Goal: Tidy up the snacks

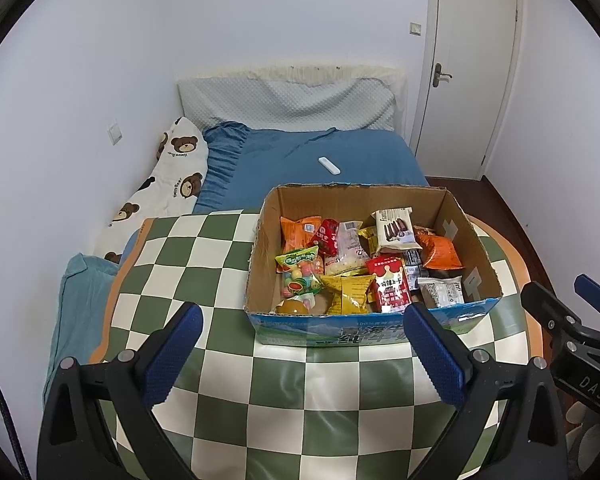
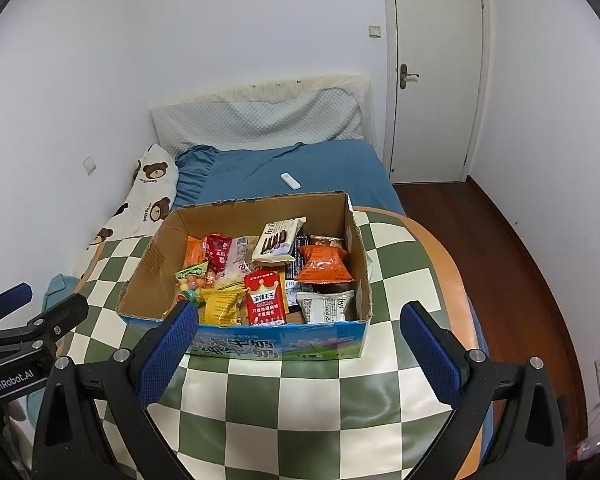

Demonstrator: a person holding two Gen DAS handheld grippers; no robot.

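lower snack packets hidden under others; box print blurred.

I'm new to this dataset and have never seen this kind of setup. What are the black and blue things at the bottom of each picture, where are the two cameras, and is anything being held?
They are handheld grippers, one in each of a person's hands, with no robot arm. Each carries a wide-angle camera looking forward along its two blue-padded fingers, so each picture shows its own gripper at the bottom.

One picture comes from the left gripper, the other from the right gripper. Each also catches the other tool at its edge.

Both stand open and hold nothing.

Ahead sits a cardboard box full of snack packets, such as a red packet and an orange bag. The box rests on a green and white checkered cloth. Behind it is a bed with a blue sheet, where a small white remote lies.
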